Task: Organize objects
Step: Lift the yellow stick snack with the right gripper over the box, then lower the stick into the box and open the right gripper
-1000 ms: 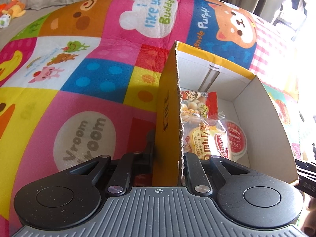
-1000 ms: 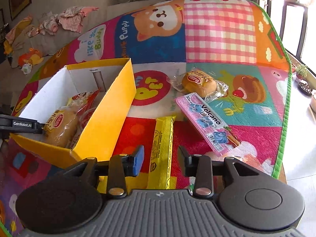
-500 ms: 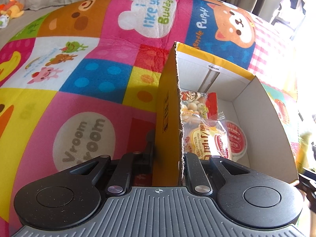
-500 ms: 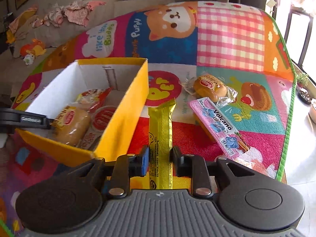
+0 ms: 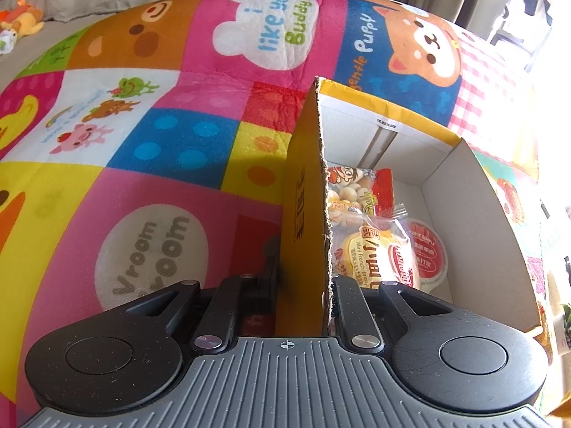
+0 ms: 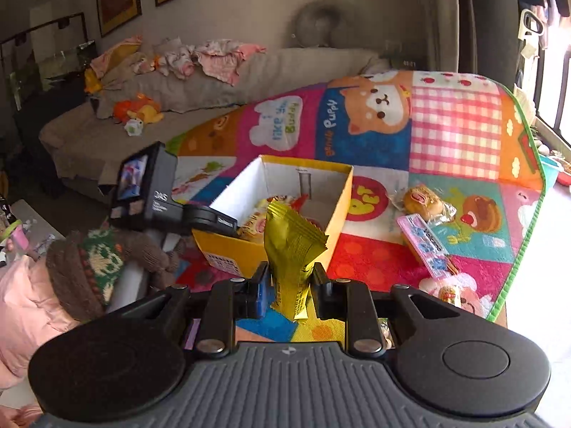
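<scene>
Left gripper [image 5: 303, 285] pinches yellow cardboard box [image 5: 303, 185] by its near wall, likely steadying it. Right gripper [image 6: 287, 285], jaws just narrowed onto the gold foil snack bar [image 6: 291, 246], holds it clear of the mat, presumably boxward.

gold snack wrapper [image 6: 292, 249] upright, pinched above mat, near yellow box [image 6: 335, 210]

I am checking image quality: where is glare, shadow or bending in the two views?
Left wrist view: sunlight washes out the right edge; the yellow box casts a shadow on the play mat, which bulges. Right wrist view: bright window at right, dim sofa and walls.
</scene>
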`<action>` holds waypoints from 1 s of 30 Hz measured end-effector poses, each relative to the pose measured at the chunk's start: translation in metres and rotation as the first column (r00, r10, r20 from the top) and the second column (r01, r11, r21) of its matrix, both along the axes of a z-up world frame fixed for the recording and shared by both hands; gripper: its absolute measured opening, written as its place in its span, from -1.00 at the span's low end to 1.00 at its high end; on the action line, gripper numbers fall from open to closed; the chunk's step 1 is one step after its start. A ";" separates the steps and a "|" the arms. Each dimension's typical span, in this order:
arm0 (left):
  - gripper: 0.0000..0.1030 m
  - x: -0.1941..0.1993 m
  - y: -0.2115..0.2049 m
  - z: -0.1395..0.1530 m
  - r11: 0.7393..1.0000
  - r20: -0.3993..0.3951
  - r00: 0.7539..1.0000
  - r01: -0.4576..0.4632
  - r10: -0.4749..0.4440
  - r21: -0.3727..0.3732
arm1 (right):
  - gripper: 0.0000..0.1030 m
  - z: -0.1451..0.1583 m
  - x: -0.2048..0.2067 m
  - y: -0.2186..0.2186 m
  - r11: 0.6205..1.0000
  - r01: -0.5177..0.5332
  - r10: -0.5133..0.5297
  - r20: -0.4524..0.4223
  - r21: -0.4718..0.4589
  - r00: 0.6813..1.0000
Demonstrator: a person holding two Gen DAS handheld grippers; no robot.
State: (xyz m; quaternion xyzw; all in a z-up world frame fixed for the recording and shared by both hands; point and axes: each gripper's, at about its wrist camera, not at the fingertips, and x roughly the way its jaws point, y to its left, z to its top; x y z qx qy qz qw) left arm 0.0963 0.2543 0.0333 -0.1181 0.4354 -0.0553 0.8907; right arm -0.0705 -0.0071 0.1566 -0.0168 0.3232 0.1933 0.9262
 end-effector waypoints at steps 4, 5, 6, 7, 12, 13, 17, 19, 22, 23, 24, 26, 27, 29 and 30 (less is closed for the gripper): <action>-0.70 0.000 0.001 0.000 1.000 0.001 1.000 0.005 -0.005 -0.002 | -0.55 0.012 0.010 0.012 1.000 -0.006 0.007 0.031 -0.022 0.999; -0.70 0.000 0.002 0.000 1.000 0.001 1.000 0.008 -0.008 -0.003 | -0.55 0.012 0.015 0.014 1.000 -0.004 0.005 0.030 -0.025 1.000; -0.70 0.000 0.002 0.000 1.000 0.001 1.000 0.009 -0.009 -0.005 | -0.55 0.013 0.020 0.017 1.000 -0.005 0.005 0.027 -0.026 1.000; -0.70 0.000 0.002 -0.001 1.000 0.001 1.000 0.010 -0.010 -0.006 | -0.55 0.013 0.025 0.019 1.000 -0.010 0.011 0.023 -0.024 1.000; -0.70 0.001 0.002 0.000 1.000 0.001 1.000 0.012 -0.012 -0.001 | -0.55 0.013 0.048 0.029 0.999 -0.039 0.039 -0.011 -0.008 0.999; -0.70 0.001 0.002 0.000 1.000 0.002 1.000 0.013 -0.013 -0.001 | -0.55 0.012 0.053 0.031 0.999 -0.043 0.042 -0.022 -0.004 0.999; -0.70 0.001 0.001 0.000 1.000 0.004 1.000 0.014 -0.014 -0.001 | -0.55 0.007 0.083 0.037 0.999 -0.044 0.043 -0.060 -0.002 0.997; -0.70 0.001 0.001 0.000 1.000 0.006 1.000 0.014 -0.014 -0.001 | -0.54 0.001 0.105 0.042 0.999 -0.036 0.035 -0.085 -0.014 0.996; -0.69 0.001 0.002 -0.001 1.000 0.007 1.000 0.017 -0.017 -0.007 | -0.36 -0.013 0.135 0.050 0.999 -0.015 0.010 -0.083 -0.052 0.997; -0.69 0.000 0.003 -0.001 1.000 0.009 1.000 0.019 -0.019 -0.009 | -0.15 -0.019 0.144 0.051 0.998 0.002 -0.007 -0.084 -0.058 0.996; -0.69 0.000 0.003 -0.001 1.000 0.009 1.000 0.020 -0.020 -0.012 | -0.12 -0.026 0.154 0.051 0.999 0.019 -0.023 -0.084 -0.050 0.996; -0.69 0.000 0.004 -0.001 1.000 0.012 1.000 0.022 -0.022 -0.017 | -0.12 -0.034 0.166 0.047 0.999 0.045 -0.047 -0.086 -0.028 0.995; -0.69 0.000 0.004 -0.001 1.000 0.013 1.000 0.023 -0.022 -0.017 | -0.12 -0.037 0.169 0.044 0.998 0.059 -0.060 -0.085 -0.014 0.995; -0.68 0.000 0.003 -0.001 1.000 0.015 1.000 0.021 -0.021 -0.018 | -0.06 -0.039 0.175 0.036 0.997 0.076 -0.075 -0.067 0.010 0.995; -0.68 -0.001 0.003 -0.001 1.000 0.015 1.000 0.018 -0.018 -0.020 | 0.01 -0.039 0.176 0.030 0.996 0.091 -0.090 -0.056 0.014 0.994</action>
